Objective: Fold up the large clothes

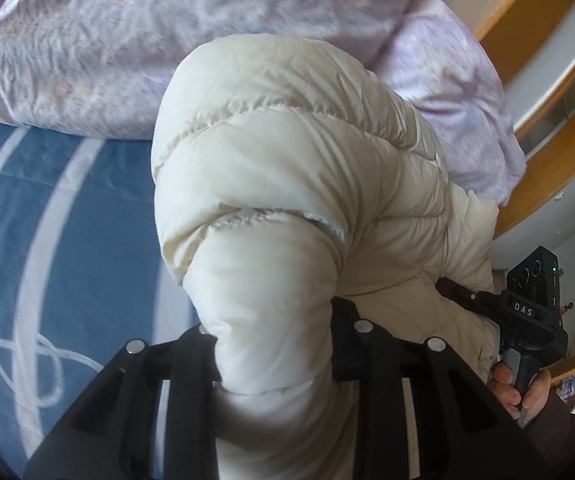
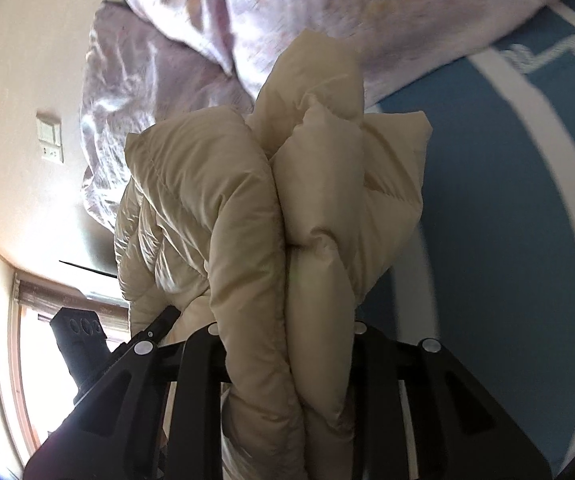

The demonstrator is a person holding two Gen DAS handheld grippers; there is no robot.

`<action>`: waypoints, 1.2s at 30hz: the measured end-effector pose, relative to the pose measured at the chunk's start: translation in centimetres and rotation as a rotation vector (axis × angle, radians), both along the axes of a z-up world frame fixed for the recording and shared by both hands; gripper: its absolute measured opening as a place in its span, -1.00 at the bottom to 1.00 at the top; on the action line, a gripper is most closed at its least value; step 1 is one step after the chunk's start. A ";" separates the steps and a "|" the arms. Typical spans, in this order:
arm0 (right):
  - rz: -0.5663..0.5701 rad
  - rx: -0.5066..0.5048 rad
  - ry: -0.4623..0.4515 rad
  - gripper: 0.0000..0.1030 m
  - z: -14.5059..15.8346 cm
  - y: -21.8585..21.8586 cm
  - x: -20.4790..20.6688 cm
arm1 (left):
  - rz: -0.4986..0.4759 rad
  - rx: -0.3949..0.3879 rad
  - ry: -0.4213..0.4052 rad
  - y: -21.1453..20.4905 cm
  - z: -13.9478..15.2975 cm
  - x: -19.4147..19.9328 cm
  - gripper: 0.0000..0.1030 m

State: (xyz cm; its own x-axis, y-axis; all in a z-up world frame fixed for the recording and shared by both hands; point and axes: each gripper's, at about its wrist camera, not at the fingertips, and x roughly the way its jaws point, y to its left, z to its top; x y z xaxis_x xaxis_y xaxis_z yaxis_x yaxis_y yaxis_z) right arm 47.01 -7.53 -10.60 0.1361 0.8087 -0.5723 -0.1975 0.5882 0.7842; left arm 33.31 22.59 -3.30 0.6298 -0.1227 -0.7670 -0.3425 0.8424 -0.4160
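Note:
A cream quilted puffer jacket (image 1: pixel 279 160) hangs bunched in the air above the bed, held up by both grippers. My left gripper (image 1: pixel 275 340) is shut on a thick roll of its padding, with fabric bulging out on both sides of the pads. In the right wrist view the same jacket (image 2: pixel 227 200) is folded into several layers, and my right gripper (image 2: pixel 287 344) is shut on that bundle. The right gripper's body (image 1: pixel 535 300) shows at the left view's right edge, held by a hand (image 1: pixel 515 388). The left gripper's body (image 2: pixel 83 344) shows at the lower left of the right view.
Under the jacket lies a blue bed sheet (image 1: pixel 67 220) with white stripes. A crumpled lilac duvet (image 1: pixel 127 40) is piled at the far side of the bed. Wooden shelves (image 1: pixel 547 80) stand to the right. A wall switch (image 2: pixel 49 140) and a window (image 2: pixel 7 340) are on the left.

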 end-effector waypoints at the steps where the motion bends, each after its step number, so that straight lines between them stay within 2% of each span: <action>1: 0.008 -0.012 0.000 -0.54 -0.2 0.7 0.1 | 0.004 0.004 0.001 0.4 0.0 -0.2 -0.44; 5: 0.035 -0.099 -0.010 -0.54 -1.0 2.7 0.4 | 0.029 0.033 0.037 2.0 -1.1 -0.7 -0.42; 12: 0.063 -0.222 -0.070 -0.48 -0.8 4.7 0.4 | 0.072 0.026 0.062 2.9 -3.6 -1.0 -0.28; 14: 0.061 -0.240 -0.079 -0.39 -0.6 5.2 0.3 | 0.078 0.031 0.066 3.0 -3.6 -0.9 -0.20; 16: 0.047 -0.281 -0.098 -0.19 -0.2 6.8 0.1 | 0.082 0.037 0.070 2.9 -3.5 -0.6 -0.09; 17: 0.042 -0.294 -0.109 -0.14 0.0 6.9 -0.1 | 0.087 0.044 0.075 2.9 -3.4 -0.6 0.01; 18: 0.032 -0.319 -0.127 0.01 0.3 6.7 -0.3 | 0.088 0.049 0.075 3.0 -3.4 -0.8 0.07; 21: 0.009 -0.373 -0.173 0.20 1.5 6.0 -0.5 | 0.093 0.073 0.080 2.9 -2.9 -1.2 0.20; 25: -0.034 -0.475 -0.261 0.34 3.4 4.3 -1.1 | 0.100 0.137 0.083 2.7 -1.9 -1.4 0.31; 29: -0.085 -0.565 -0.371 0.36 5.6 3.7 -2.3 | 0.114 0.214 0.078 2.2 -0.5 -1.2 0.41; 31: -0.097 -0.572 -0.422 0.36 7.0 3.8 -3.1 | 0.130 0.262 0.071 2.0 0.2 -1.2 0.46; 33: -0.087 -0.560 -0.460 0.36 8.1 4.0 -3.8 | 0.151 0.349 0.043 1.4 1.4 -1.1 0.53; 36: -0.056 -0.534 -0.501 0.28 8.9 5.3 -4.6 | 0.139 0.435 -0.001 0.3 2.9 -0.8 0.60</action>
